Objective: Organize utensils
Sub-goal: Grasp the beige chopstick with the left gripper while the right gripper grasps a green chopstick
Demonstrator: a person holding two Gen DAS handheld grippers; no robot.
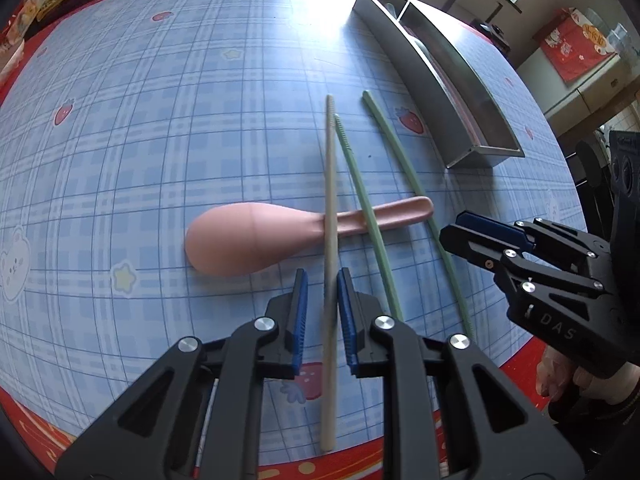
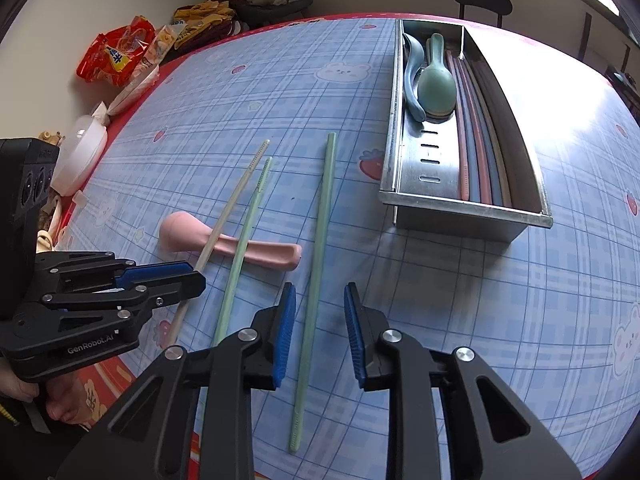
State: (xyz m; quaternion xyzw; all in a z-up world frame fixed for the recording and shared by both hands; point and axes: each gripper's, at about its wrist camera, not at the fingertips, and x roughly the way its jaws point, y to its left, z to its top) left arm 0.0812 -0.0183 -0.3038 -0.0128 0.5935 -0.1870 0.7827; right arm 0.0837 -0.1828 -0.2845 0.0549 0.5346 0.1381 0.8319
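Note:
A pink spoon [image 1: 244,238] lies bowl-down on the blue plaid tablecloth, also in the right wrist view [image 2: 184,232]. A beige chopstick [image 1: 329,248] and a green chopstick [image 1: 366,220] lie across its handle. A second green chopstick [image 2: 316,264] lies to the right. My left gripper [image 1: 322,292] is open, its jaws on either side of the beige chopstick with small gaps. My right gripper [image 2: 320,312] is open astride the second green chopstick. A metal utensil tray [image 2: 476,210] holds spoons and chopsticks.
Snack bags [image 2: 116,56] and a white lidded container [image 2: 80,152] sit at the table's far left edge. The tray [image 1: 472,148] stands at the right in the left wrist view. A dark stool [image 2: 480,0] stands beyond the table.

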